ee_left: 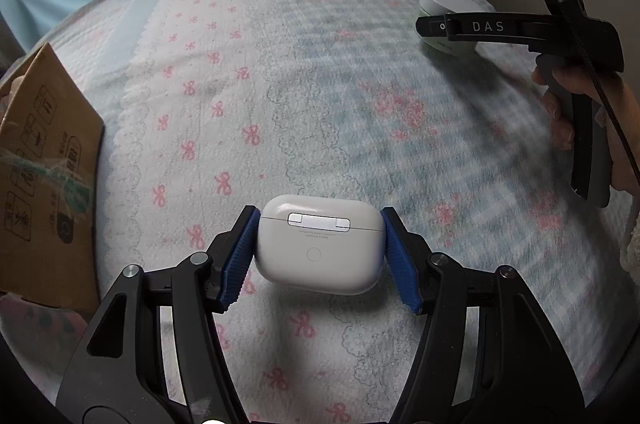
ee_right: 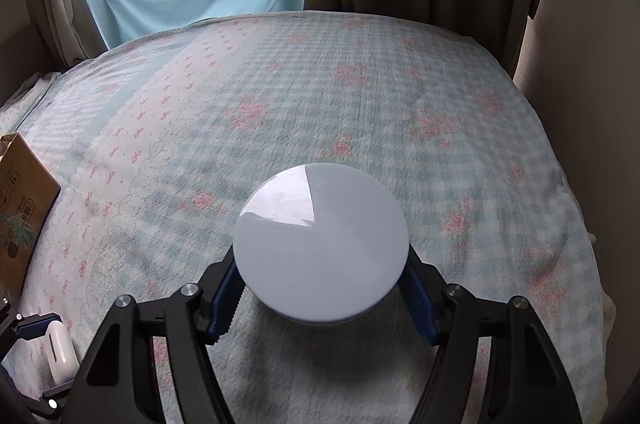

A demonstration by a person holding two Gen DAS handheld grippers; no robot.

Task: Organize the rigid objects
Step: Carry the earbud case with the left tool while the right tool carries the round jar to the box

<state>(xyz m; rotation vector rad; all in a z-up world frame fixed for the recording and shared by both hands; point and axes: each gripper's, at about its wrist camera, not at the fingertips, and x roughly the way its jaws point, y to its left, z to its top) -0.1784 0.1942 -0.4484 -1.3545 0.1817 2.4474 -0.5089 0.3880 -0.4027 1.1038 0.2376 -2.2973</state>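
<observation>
- The bedspread (ee_left: 304,96), pale blue check with pink bows and flowers, fills most of both frames.
- A brown cardboard box (ee_left: 44,180) with printed handling symbols sits at the left edge of the left wrist view.
- A round jar (ee_right: 322,250) with a smooth pale grey-white lid, glossy with a window reflection, lies lower centre in the right wrist view; the right gripper (ee_right: 322,298) pinches its sides with blue pads.
- A glossy white earbud case (ee_left: 320,244), rounded, hinge plate and small round button facing the camera, sits lower centre, pinched by the left gripper (ee_left: 320,260).
</observation>
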